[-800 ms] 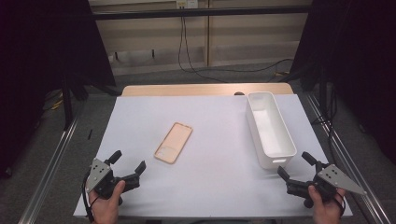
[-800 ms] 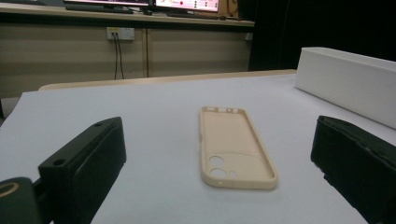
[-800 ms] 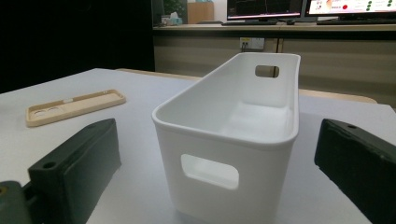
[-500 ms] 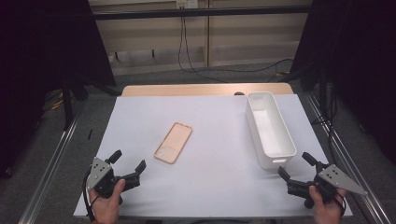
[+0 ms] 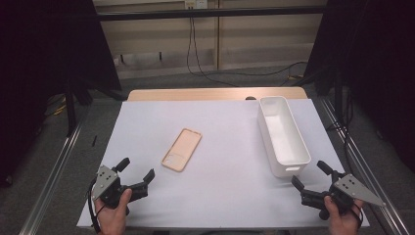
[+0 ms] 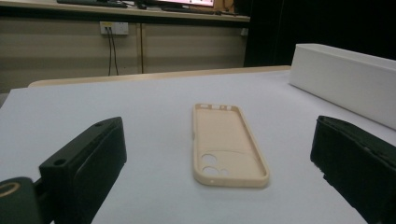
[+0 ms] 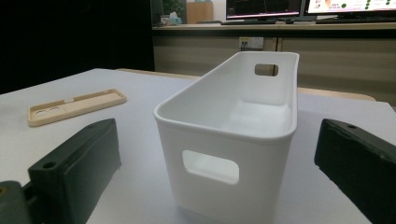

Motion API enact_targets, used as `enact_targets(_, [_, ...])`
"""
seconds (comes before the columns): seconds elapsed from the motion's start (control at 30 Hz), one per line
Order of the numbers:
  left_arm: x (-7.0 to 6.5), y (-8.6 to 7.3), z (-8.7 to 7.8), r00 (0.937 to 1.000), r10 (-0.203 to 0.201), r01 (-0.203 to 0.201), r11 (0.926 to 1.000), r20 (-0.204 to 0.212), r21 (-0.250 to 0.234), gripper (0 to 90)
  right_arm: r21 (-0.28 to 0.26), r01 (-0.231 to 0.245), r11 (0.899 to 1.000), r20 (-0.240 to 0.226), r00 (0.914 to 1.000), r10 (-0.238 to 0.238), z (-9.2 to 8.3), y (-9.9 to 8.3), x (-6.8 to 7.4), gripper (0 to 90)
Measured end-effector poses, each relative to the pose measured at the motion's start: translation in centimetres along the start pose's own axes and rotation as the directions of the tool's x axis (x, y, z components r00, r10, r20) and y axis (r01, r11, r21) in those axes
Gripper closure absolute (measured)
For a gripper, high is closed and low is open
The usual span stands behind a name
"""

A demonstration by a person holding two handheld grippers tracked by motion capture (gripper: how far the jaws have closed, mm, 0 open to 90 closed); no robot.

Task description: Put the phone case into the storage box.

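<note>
Flat on the white-covered desk (image 5: 220,196), left of middle: beige phone case (image 5: 181,149), open side up, camera cutouts toward the near edge. Just short of it at the near left corner, left gripper (image 5: 135,173), jaws spread wide, nothing between. Along the right edge, white bin (image 5: 283,137), empty, upright. Near right corner: right gripper (image 5: 310,176), jaws spread, aimed at the bin's end, not touching.

The right tongs (image 7: 217,186) stand wide apart with nothing gripped, one jaw on either side of a white bin (image 7: 233,126) just ahead on the bench (image 7: 116,186). A beige phone case (image 7: 77,107) lies flat, camera cutouts apparently at its left end
</note>
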State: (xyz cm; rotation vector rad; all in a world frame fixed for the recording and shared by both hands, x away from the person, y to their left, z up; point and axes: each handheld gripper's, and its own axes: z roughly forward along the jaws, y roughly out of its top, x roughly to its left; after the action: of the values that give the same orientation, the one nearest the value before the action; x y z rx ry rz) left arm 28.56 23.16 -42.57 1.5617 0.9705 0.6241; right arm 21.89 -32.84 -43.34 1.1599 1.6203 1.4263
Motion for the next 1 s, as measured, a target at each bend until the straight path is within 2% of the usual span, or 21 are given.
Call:
enact_targets(0.27, [0.0,0.2,0.9,0.9999,-0.008,0.008,0.9998,0.009,0.019,3.6,0.001,-0.015,1.0,0.003,0.9999,0.015,-0.1,-0.2,-0.3,0.0])
enact_targets(0.77, [-0.9,1.1,2.7,0.9993,0.006,-0.006,0.9998,0.037,0.021,3.2,0.003,-0.016,1.0,0.005,0.9999,0.016,0.0,-0.1,-0.3,0.0])
enact_targets(0.8, [-0.9,1.2,3.1,0.9988,0.019,-0.021,0.9994,0.046,0.029,3.1,0.003,-0.015,1.0,0.006,0.9999,0.015,-0.1,-0.1,-0.3,0.0])
enact_targets(1.0, [-1.2,1.4,4.0,0.998,0.017,-0.02,0.999,0.061,0.041,2.7,0.003,-0.017,1.0,0.009,0.9998,0.017,-0.2,-0.2,-0.3,0.0])
